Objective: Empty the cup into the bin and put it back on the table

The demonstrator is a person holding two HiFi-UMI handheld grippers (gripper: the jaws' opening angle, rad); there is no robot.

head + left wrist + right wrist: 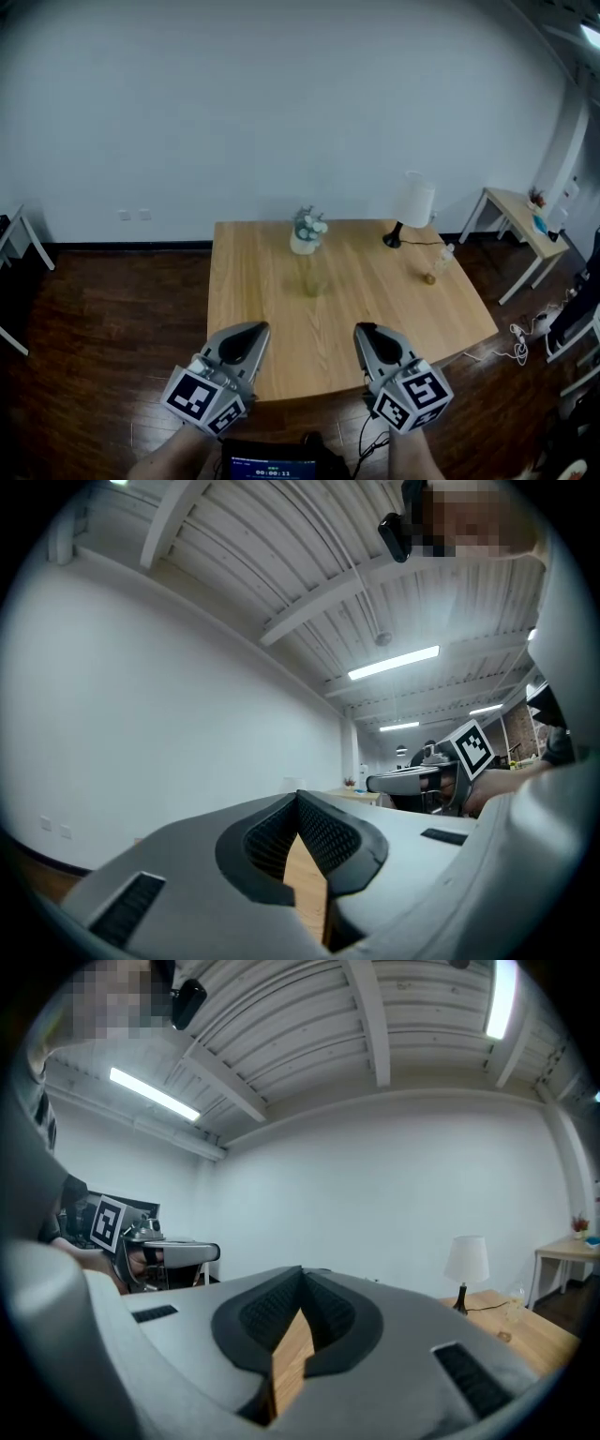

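Two grippers of smooth grey plastic, each with a marker cube at the back, are held side by side over the near edge of the worktop (375, 300), a pale wood slab with visible grain and rounded corners. On the left gripper (251, 330) the fingers (328, 838) have black ribbed pads, tips pressed together, nothing between them, only a wedge of wood showing under the tips. On the right gripper (366, 332) the same ribbed black fingers (330, 1314) are also fully closed tip to tip, empty, touching nothing. One cup (311, 278), translucent, greenish, tall and round, upright near the worktop's middle, well ahead of both grippers and just in front of one vase (305, 236), a white rounded pot with pale flowers. One lamp (412, 208) at the worktop's far right, white cone shade on a thin dark stem with a round dark base, cord trailing right. One small clear bottle (437, 263) near the lamp, toward the right edge; cannot tell if it stands or leans. One smaller light wood side table (514, 208) by the wall at right. Floor (103, 328) is dark glossy planks. One dark screen device (272, 463) sits at the bottom between the person's forearms
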